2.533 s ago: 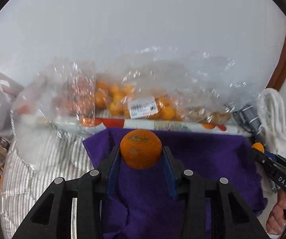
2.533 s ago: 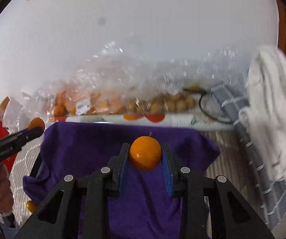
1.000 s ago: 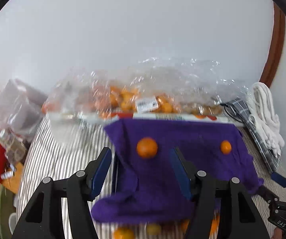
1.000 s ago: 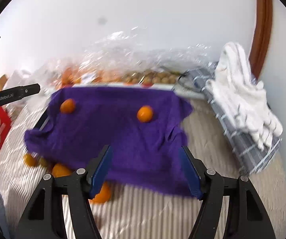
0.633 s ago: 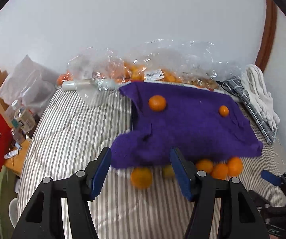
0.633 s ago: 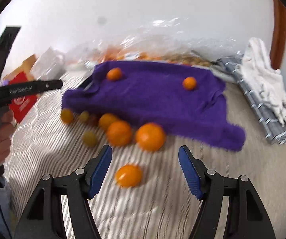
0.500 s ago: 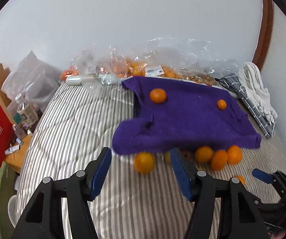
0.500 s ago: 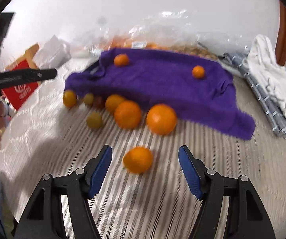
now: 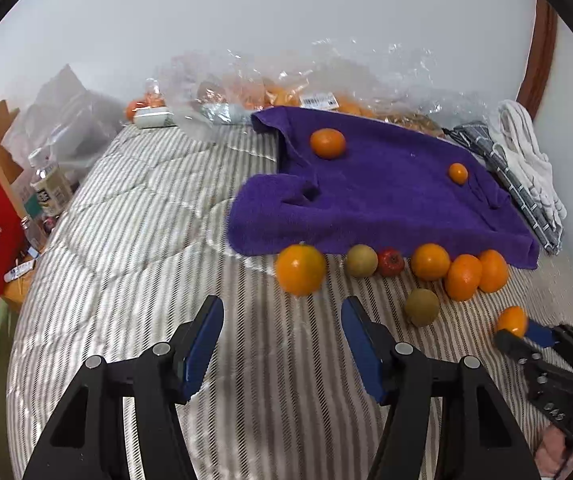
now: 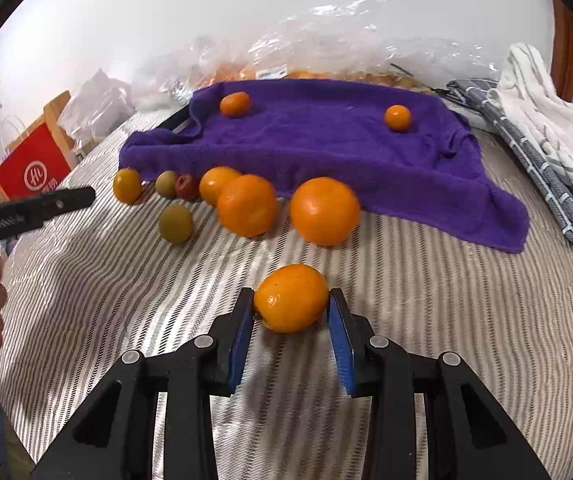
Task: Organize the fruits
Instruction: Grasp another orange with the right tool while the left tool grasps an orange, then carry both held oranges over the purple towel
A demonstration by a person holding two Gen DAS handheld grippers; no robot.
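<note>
Two small oranges already sit on the purple towel (image 10: 326,140) in the upper half of the right wrist view, one (image 10: 235,104) toward its upper left and one (image 10: 397,117) toward its upper right. Loose fruit lies along the towel's near edge on the striped bedcover (image 10: 446,300): several oranges, two greenish-brown fruits and a small red one.

At lower centre of that view the right gripper (image 10: 291,312) is closing its jaws around a single orange (image 10: 290,298), which lies on the bedcover between the blue pads (image 10: 340,336). The pads look to be meeting its sides, though the slight blur makes firm pressure hard to confirm.

The left gripper (image 9: 282,324) stands open and empty at the bottom of its own view, with a large orange (image 9: 300,269) just beyond its tips at the towel's edge.

An orange this size should be light and firm, with smooth, waxy skin that could slide. Being round, it will likely roll on the soft bedding if nudged off-centre. The best hold is across its widest part, pads on opposite sides, squeezed only enough to stop slipping, since hard pressure may bruise it.
</note>
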